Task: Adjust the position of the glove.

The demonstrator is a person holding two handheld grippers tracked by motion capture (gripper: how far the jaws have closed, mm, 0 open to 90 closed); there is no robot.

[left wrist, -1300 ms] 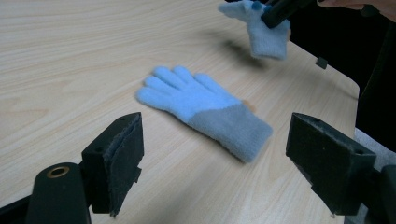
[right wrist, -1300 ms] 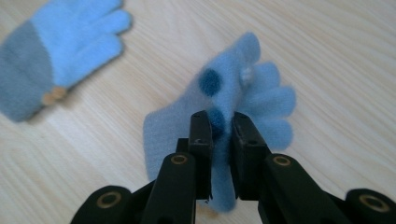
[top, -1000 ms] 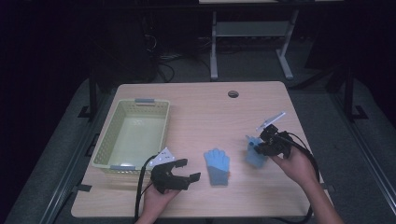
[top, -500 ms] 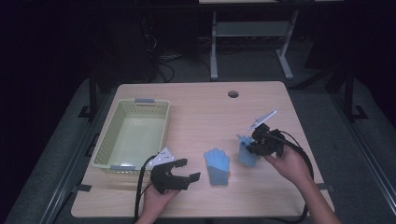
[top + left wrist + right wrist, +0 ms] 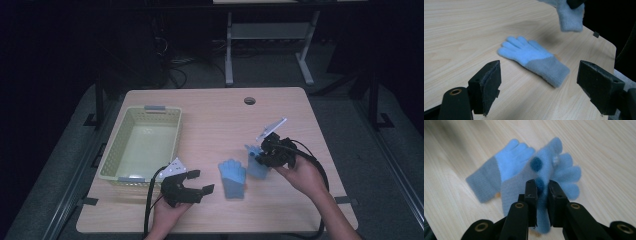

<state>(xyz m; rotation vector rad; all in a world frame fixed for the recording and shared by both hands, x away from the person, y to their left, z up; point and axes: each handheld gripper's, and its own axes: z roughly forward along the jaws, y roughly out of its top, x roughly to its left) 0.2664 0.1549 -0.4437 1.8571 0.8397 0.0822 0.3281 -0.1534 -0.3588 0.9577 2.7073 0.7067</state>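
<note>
A light wooden table (image 5: 210, 115) carries a pale green basket (image 5: 117, 157) at left and a blue glove (image 5: 233, 177) lower centre.

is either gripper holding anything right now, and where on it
The right gripper is shut on a fuzzy light-blue knit glove with dark blue dots, pinching it mid-palm. The left gripper is open and holds nothing.

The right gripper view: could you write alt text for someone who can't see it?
Two black jaws of the right gripper are pinched shut on a fuzzy light-blue knitted glove with dark blue spots, holding it over a pale wooden table. A second light-blue knitted glove with a grey cuff lies flat on the table just behind it.
</note>
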